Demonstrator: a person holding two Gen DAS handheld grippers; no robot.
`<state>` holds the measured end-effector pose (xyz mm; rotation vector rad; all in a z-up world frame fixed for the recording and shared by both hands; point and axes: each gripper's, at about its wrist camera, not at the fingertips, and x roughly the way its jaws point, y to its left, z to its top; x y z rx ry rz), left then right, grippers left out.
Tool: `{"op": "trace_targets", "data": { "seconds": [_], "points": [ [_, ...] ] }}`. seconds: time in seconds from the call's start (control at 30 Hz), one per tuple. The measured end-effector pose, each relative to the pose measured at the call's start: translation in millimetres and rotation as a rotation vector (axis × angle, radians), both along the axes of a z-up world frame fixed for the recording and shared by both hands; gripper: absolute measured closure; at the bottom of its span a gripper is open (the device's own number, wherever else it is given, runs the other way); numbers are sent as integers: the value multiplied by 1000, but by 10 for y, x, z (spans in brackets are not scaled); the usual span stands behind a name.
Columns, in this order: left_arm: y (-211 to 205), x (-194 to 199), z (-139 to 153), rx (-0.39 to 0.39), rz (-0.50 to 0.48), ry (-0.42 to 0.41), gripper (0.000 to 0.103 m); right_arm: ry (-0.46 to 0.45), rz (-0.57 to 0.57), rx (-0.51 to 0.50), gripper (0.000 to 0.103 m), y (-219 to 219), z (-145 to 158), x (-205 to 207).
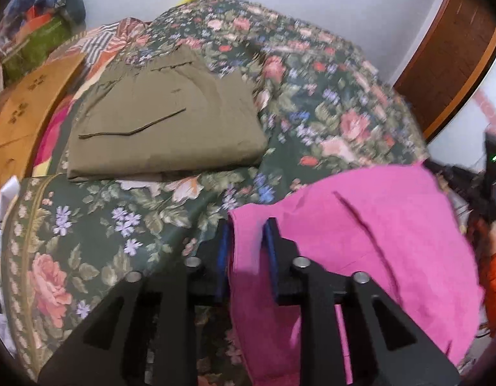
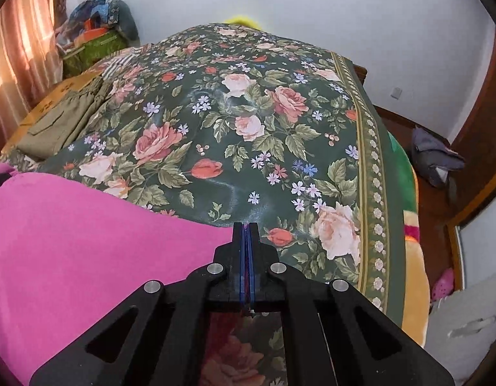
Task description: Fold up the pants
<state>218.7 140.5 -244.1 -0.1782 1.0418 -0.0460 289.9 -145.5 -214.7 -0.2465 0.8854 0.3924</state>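
The pink pants hang bunched over the near part of the bed. My left gripper is shut on a thick fold at their left edge, and the pink cloth fills the gap between the blue pads. In the right wrist view the pink pants spread across the lower left. There my right gripper is shut on their right edge, with only a thin pink sliver showing between its pads. A second pair, the olive pants, lies folded flat at the far left of the bed.
The bed is covered by a dark green floral bedspread. A cardboard box and a pile of bags stand at its far left. A wooden door is on the right. A grey garment lies on the floor.
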Motion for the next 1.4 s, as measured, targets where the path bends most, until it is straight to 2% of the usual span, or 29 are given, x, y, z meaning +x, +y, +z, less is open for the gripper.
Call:
{"op": "trace_targets", "data": {
  "seconds": [0.07, 0.27, 0.37, 0.47, 0.5, 0.53, 0.7, 0.8, 0.87, 0.93, 1.0, 1.1, 1.17, 1.23, 1.3, 1.4],
  "points": [
    [16, -22, 46, 29, 15, -8, 70, 12, -16, 9, 101, -19, 35, 2],
    [157, -94, 326, 109, 101, -60, 70, 17, -47, 59, 99, -152, 276, -94],
    [119, -137, 470, 90, 100, -91, 70, 18, -10, 93, 97, -108, 395, -220],
    [-83, -166, 568, 69, 46, -117, 70, 31, 36, 140, 84, 0, 482, -372],
    [-160, -162, 578, 72, 28, -120, 70, 37, 48, 155, 74, 35, 493, -409],
    [-282, -132, 560, 68, 0, -116, 70, 40, 64, 171, 69, 90, 497, -455],
    [-638, -26, 325, 36, -83, -43, 70, 85, 135, 184, 69, 386, 403, -570],
    [-739, -36, 170, 58, -92, -18, 69, 140, 173, 149, 69, 505, 266, -623],
    [-703, -48, 131, 40, -87, -13, 63, 183, 192, 105, 69, 536, 138, -658],
    [-620, -73, 154, 30, -67, -8, 55, 181, 197, 101, 68, 509, 114, -703],
    [-530, -127, 201, 13, -52, -7, 55, 187, 185, 94, 68, 465, 155, -722],
    [-416, -278, 301, 42, -17, -17, 54, 168, 156, 73, 68, 394, 218, -798],
    [-328, -422, 372, 35, 3, -22, 47, 159, 141, 76, 68, 331, 272, -876],
    [-244, -574, 443, 6, 32, -19, 24, 141, 126, 80, 67, 276, 352, -958],
    [-208, -710, 502, -14, 55, -36, 16, 116, 117, 84, 67, 242, 443, -1050],
    [-211, -939, 594, 1, 82, -54, 14, 79, 114, 118, 65, 218, 598, -1215]
  ]
}}
